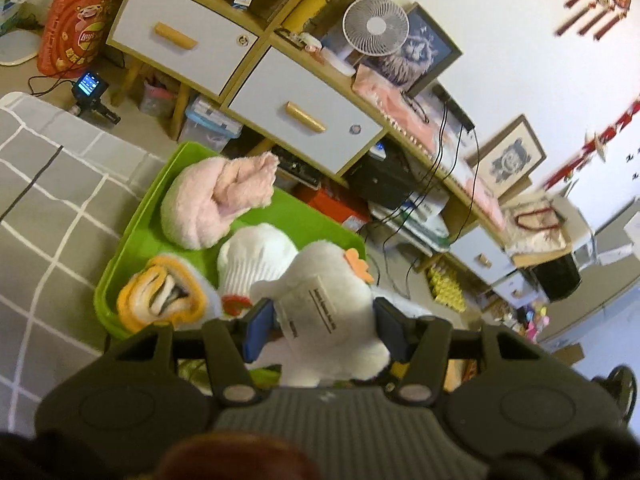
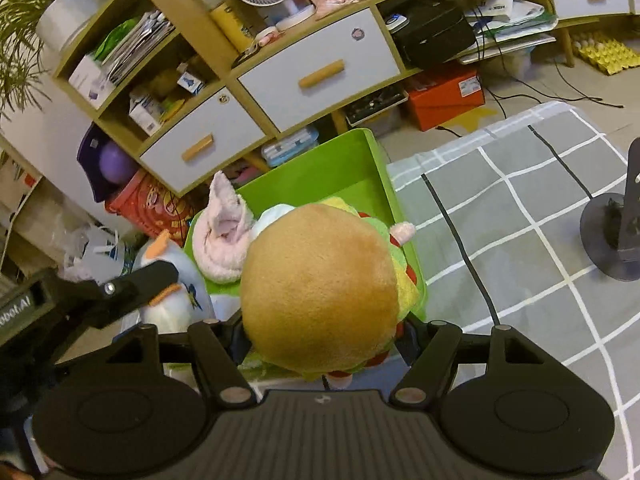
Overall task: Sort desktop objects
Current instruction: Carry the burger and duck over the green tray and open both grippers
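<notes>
My left gripper is shut on a white plush duck with an orange crest and a sewn label, held above the near right corner of a green tray. The tray holds a pink plush, a white knitted piece and a yellow-edged plush. My right gripper is shut on a plush hamburger with a tan bun, held over the same green tray. The pink plush lies in the tray on the left. The duck and the other gripper's arm show at the left.
The tray sits at the edge of a grey checked cloth, also seen in the right wrist view. A black cable crosses it and a black stand base sits at right. A wooden cabinet with white drawers and floor clutter lie beyond.
</notes>
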Available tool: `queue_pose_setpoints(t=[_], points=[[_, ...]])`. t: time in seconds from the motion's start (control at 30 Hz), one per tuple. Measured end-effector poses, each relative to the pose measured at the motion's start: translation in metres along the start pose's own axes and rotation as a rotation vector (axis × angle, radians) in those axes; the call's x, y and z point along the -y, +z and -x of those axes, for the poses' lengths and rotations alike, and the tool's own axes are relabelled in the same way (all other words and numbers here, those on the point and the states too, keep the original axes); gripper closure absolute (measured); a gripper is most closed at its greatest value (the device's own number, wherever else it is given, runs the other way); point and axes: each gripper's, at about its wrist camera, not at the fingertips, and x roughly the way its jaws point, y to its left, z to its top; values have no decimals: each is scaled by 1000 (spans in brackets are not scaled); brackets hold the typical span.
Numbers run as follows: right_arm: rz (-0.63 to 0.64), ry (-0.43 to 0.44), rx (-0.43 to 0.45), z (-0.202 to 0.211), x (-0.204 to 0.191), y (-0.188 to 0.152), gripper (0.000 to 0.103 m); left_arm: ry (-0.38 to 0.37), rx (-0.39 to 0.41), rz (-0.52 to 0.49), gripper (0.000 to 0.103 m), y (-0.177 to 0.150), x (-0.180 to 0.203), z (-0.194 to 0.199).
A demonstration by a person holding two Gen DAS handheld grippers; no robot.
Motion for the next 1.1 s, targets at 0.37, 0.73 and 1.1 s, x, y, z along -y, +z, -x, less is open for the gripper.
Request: queue_pose_setpoints(t=[0.37,0.73,1.1], points=[[-14,5,36,-4,3,4,32,-12,4,79,44,-5,-12,-19],[-54,17,73,3,9,8,21,-5,-18,121,14,-7,-20,-22],[-61,24,83,12,9,11,20,8,-37,106,7,-7,-16,-16]])
